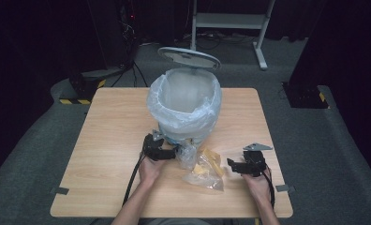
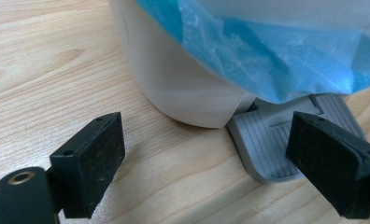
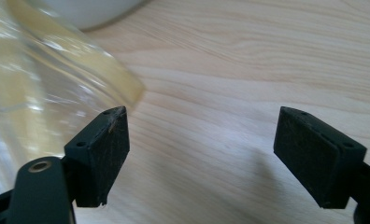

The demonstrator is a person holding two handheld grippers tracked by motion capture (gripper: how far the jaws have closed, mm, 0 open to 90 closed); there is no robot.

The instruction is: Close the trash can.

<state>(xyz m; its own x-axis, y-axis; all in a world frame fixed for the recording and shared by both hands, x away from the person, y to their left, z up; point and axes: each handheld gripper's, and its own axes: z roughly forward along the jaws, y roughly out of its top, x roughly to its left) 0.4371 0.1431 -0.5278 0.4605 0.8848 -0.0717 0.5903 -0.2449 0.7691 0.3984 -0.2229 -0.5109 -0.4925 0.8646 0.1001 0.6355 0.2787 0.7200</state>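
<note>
The clear plastic bag (image 1: pixel 204 169) of yellowish scraps lies on the worktop (image 1: pixel 108 140) between our claws, just left of the right claw (image 1: pixel 231 163), nearer it than the left claw (image 1: pixel 175 153) by the bin's pedal (image 2: pixel 276 144); both gape empty.

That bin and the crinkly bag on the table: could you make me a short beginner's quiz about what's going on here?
1. True or false: the bin has its lid open.
2. What lies on the table between the left gripper and the right gripper? A) a clear plastic bag B) a book C) a cup
3. How do both grippers' jaws stand?

Key: 1 true. 2 A. 3 Open, holding nothing.
</note>
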